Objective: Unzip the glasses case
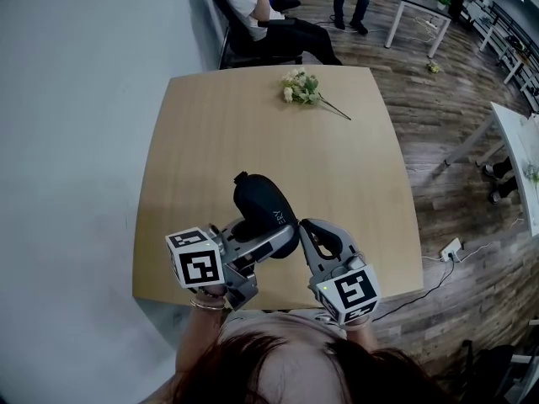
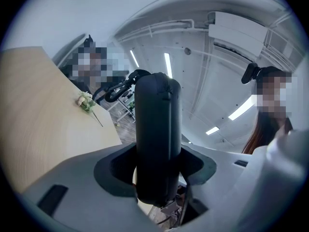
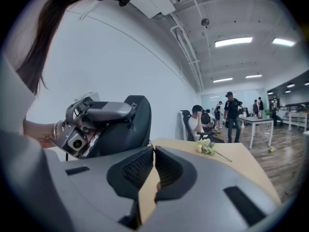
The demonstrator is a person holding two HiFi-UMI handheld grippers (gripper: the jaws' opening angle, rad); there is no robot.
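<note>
Head view: the left gripper (image 1: 268, 241) clamps the lower end of a black glasses case (image 1: 263, 199), held clear above the wooden table (image 1: 202, 133), its fingers (image 2: 72, 178) pressing either flat side. The right gripper (image 3: 153, 150), fingers (image 3: 169, 168) pressed together, sits just beside the case's edge. Whether they pinch the zip pull is too small to tell. A tug without the pull caught would likely slip off, or twist the case out from between the left fingers.

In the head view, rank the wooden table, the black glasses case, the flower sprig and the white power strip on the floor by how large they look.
1. wooden table, largest by far
2. black glasses case, partly covered
3. flower sprig, slightly smaller
4. white power strip, smallest, though it lies farther off
</note>
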